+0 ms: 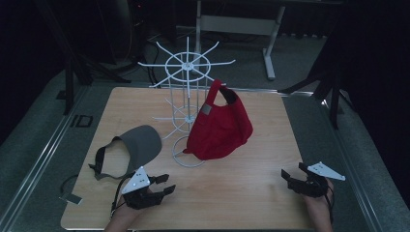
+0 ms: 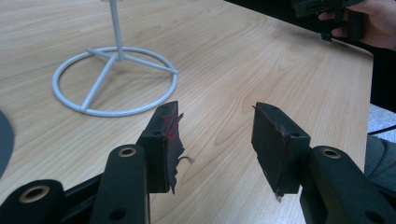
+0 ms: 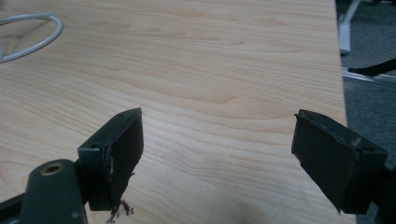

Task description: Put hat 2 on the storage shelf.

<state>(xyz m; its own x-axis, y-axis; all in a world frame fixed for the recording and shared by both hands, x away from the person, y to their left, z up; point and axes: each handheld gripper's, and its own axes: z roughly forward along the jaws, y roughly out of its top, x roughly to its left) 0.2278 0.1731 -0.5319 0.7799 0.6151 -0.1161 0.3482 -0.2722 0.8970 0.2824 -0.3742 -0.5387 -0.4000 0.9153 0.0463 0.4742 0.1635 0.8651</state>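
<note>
left gripper (image 1: 166, 184): i see it low over the table near the front edge, toward the front left corner; jaws spread apart with bare wood between them, pinching nothing; in the left gripper view (image 2: 215, 140) the pads look frayed, with red marks on one

right gripper (image 1: 293, 174): i see it near the front right corner, just inside the right edge; jaws spread wide, nothing between them; in the right gripper view (image 3: 217, 144) there is plain wood in the gap and the table's right edge runs close by

grey visor (image 1: 139, 143): lies flat on the table near the left edge, just beyond my left gripper; its strap loops toward the front left; not touched by either gripper as far as i can tell

red cap (image 1: 220, 125): hangs on the white rack around the middle of the table, brim down toward the wood; well apart from both grippers

white rack (image 1: 187, 63): stands upright at the middle of the table, toward the back edge; spokes fan out at its top; its ring base (image 2: 114, 79) rests on the wood ahead of my left gripper

table (image 1: 251, 193): light wood; the strip along the front edge between my two grippers is bare

hands: one behind each gripper, coming in over the front edge
</note>
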